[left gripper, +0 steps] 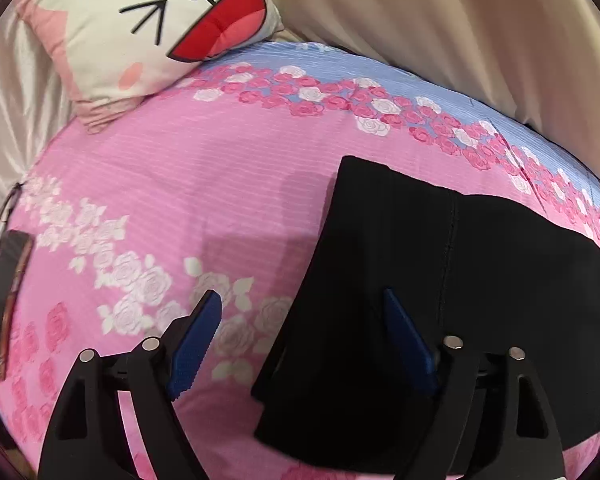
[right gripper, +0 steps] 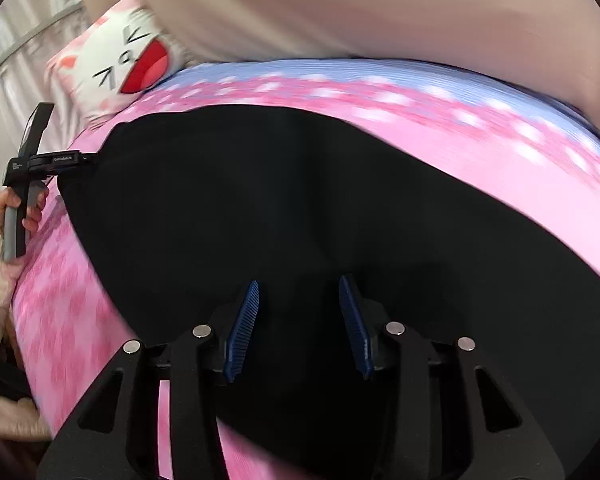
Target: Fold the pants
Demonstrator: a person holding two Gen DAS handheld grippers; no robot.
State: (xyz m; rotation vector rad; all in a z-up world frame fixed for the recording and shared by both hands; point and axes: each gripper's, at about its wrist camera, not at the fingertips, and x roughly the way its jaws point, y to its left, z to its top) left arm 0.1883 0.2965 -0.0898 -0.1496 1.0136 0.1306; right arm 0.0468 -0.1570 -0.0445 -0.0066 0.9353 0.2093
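Black pants [left gripper: 440,300] lie folded on a pink flowered bedsheet [left gripper: 200,184]. In the left wrist view they fill the right half, with a straight left edge and a seam down the middle. My left gripper [left gripper: 304,304] is open and empty above that left edge: one blue finger is over the sheet, the other over the pants. In the right wrist view the pants [right gripper: 300,200] fill the middle. My right gripper [right gripper: 298,292] is open and empty just above them. The left gripper [right gripper: 32,168] shows there in a hand at the pants' left end.
A white and pink cartoon-face pillow [left gripper: 148,28] lies at the head of the bed. Beige curtain or wall fabric [left gripper: 440,20] hangs behind the bed. A dark flat object with a cord [left gripper: 4,296] lies at the sheet's left edge. The right wrist view is blurred.
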